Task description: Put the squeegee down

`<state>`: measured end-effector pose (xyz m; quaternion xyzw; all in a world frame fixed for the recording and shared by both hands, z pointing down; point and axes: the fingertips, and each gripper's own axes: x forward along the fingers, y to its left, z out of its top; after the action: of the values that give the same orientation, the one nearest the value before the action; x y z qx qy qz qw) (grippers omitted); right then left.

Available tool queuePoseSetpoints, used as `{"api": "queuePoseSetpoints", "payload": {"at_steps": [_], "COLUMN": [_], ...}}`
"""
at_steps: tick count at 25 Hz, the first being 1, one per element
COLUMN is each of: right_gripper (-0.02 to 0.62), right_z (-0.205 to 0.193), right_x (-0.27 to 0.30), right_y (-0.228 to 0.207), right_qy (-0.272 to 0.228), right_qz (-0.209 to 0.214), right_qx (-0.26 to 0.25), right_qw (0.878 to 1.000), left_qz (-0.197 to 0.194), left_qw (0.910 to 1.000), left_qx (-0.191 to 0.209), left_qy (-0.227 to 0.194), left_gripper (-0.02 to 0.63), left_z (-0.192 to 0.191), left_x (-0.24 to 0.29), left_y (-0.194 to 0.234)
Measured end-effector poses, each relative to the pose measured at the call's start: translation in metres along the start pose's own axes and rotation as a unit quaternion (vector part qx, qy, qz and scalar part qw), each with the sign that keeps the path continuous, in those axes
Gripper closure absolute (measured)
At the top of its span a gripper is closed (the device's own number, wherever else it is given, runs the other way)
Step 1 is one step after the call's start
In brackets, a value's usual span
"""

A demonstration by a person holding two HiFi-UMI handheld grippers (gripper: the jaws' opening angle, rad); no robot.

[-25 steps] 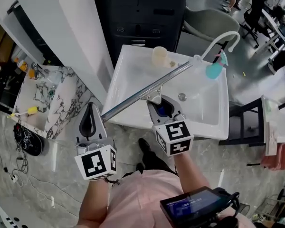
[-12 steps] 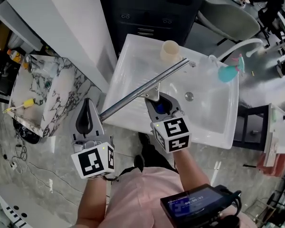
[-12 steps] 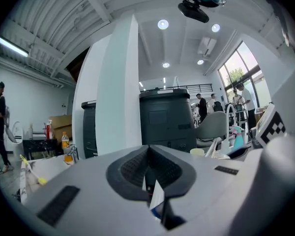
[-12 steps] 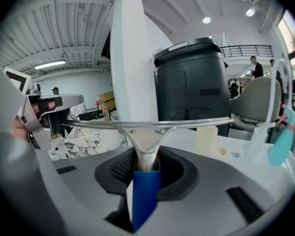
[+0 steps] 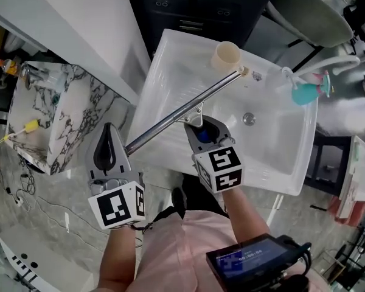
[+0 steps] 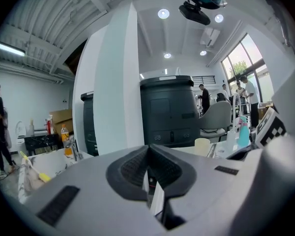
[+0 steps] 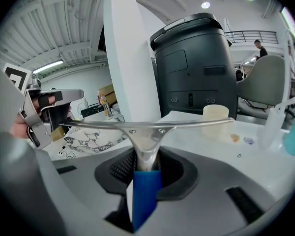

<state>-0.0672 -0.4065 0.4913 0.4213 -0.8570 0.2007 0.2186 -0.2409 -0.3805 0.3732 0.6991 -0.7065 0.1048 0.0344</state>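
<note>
Marbled sink (image 5: 61, 117) is sitting far left, with a glossy white basin (image 5: 164, 72) filling the middle. Our left gripper (image 5: 109, 132) is hanging pressed together and empty between the two. Our right gripper (image 5: 198, 129) is pinching the squeegee (image 5: 170, 121) by its blue handle, and the long metal blade is hovering over the basin. We are judging two risks: the blade's far end is sitting near the beige cup (image 5: 225, 55) and could tip it, or the metal could skid on the slick glaze.
</note>
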Motion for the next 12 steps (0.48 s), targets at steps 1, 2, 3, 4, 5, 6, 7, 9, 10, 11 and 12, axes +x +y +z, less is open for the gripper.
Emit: {"api": "queuePoseSetpoints", "payload": {"at_steps": [1, 2, 3, 4, 5, 6, 7, 9, 10, 11, 12], "right_gripper": [0.495, 0.495, 0.495, 0.495, 0.495, 0.495, 0.495, 0.495, 0.495, 0.495, 0.495], "right_z": [-0.003, -0.006, -0.009, -0.011, -0.014, -0.017, -0.019, -0.024, -0.026, -0.028, -0.03], "right_x": [0.004, 0.007, 0.011, 0.014, 0.017, 0.02, 0.022, 0.028, 0.03, 0.033, 0.035], "right_y": [-0.001, -0.001, -0.002, -0.002, -0.003, -0.004, -0.005, -0.007, -0.007, -0.008, -0.008], "right_qy": [0.004, 0.009, 0.013, 0.017, 0.021, 0.024, 0.028, 0.035, 0.038, 0.041, 0.044], "right_qz": [0.002, 0.004, 0.006, 0.007, 0.008, 0.009, 0.01, 0.013, 0.014, 0.015, 0.016], "right_qx": [0.0, 0.0, 0.001, 0.002, 0.004, 0.005, 0.006, 0.009, 0.011, 0.013, 0.014], "right_qw": [1.0, 1.0, 1.0, 1.0, 1.0, 1.0, 1.0, 0.999, 0.999, 0.999, 0.999], "left_qz": [0.001, 0.002, 0.002, 0.001, 0.001, 0.0, 0.0, 0.0, 0.0, 0.0, 0.0], "left_qw": [1.0, 1.0, 0.9999, 0.9999, 0.9999, 0.9998, 0.9998, 0.9996, 0.9996, 0.9995, 0.9994], "left_qx": [0.0, 0.0, 0.0, 0.0, 0.0, -0.001, -0.001, -0.002, -0.003, -0.003, -0.004], "left_qy": [0.004, 0.007, 0.01, 0.013, 0.016, 0.019, 0.022, 0.027, 0.03, 0.032, 0.034], "left_gripper": [0.597, 0.597, 0.597, 0.597, 0.597, 0.597, 0.597, 0.597, 0.597, 0.597, 0.597], "left_z": [-0.003, -0.005, -0.008, -0.01, -0.012, -0.015, -0.017, -0.022, -0.024, -0.025, -0.027], "left_x": [0.003, 0.006, 0.009, 0.012, 0.015, 0.017, 0.02, 0.025, 0.028, 0.03, 0.033], "left_y": [0.0, 0.001, 0.0, 0.0, 0.0, -0.001, -0.001, 0.0, 0.0, 0.001, 0.001]}}
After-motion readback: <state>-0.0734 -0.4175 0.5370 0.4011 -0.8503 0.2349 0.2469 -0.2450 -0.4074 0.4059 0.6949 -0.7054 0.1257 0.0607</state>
